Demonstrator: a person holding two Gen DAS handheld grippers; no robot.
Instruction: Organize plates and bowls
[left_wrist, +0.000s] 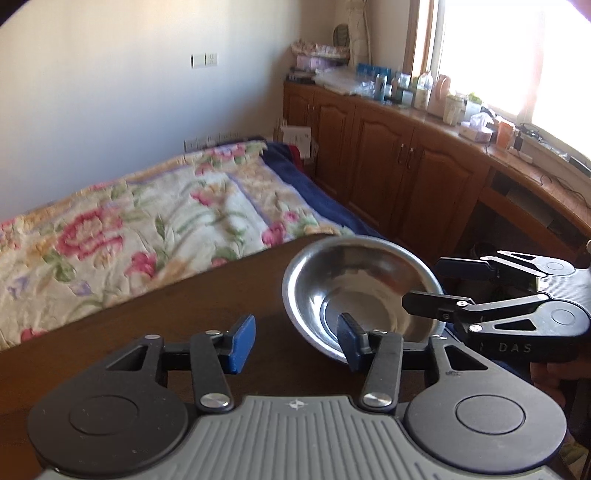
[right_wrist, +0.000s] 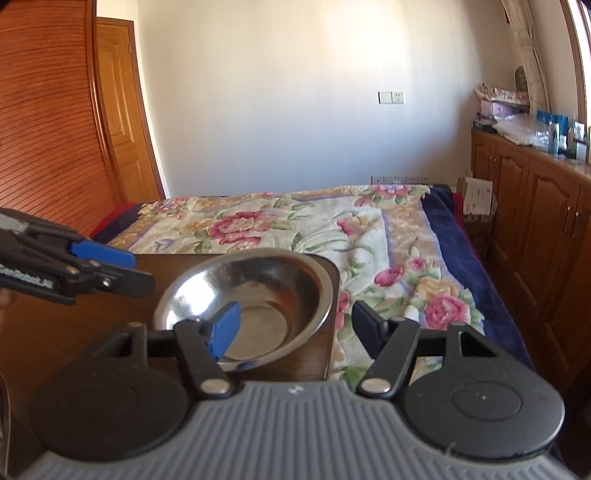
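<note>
Bowl: a round, shallow steel bowl (left_wrist: 364, 295), shiny, with a flat bottom and a thin rolled rim; it reflects the window light and the brown of the wood. It sits upright near the far corner of the table, close to the edge that faces the bed.
Table: dark brown wood (left_wrist: 147, 325), smooth and slightly glossy, with a rounded corner seen in the right wrist view (right_wrist: 334, 273).
Left gripper: black hinged links, a ribbed grey body and flat blue pads (left_wrist: 297, 341); the jaws stand wide and hold nothing. Its right finger overlaps the near rim of the bowl in its own view; whether it touches cannot be told.
Right gripper: same build (right_wrist: 295, 328), jaws wide and holding nothing. The blue-padded finger lies in front of the bowl's inside, the other finger is past the table edge, above the bedspread. In the left wrist view it comes in from the right, one finger over the rim (left_wrist: 439, 284).
Bed: a quilted bedspread (right_wrist: 295, 225) with pink roses and green leaves on cream, over a dark blue plush blanket (right_wrist: 443, 229).
Cabinets: warm brown wood with arched raised panels (left_wrist: 373, 155), the top crowded with bottles and boxes.
Wall: plain cream (right_wrist: 277, 92).
Door: orange-brown panelled wood (right_wrist: 122, 110).
</note>
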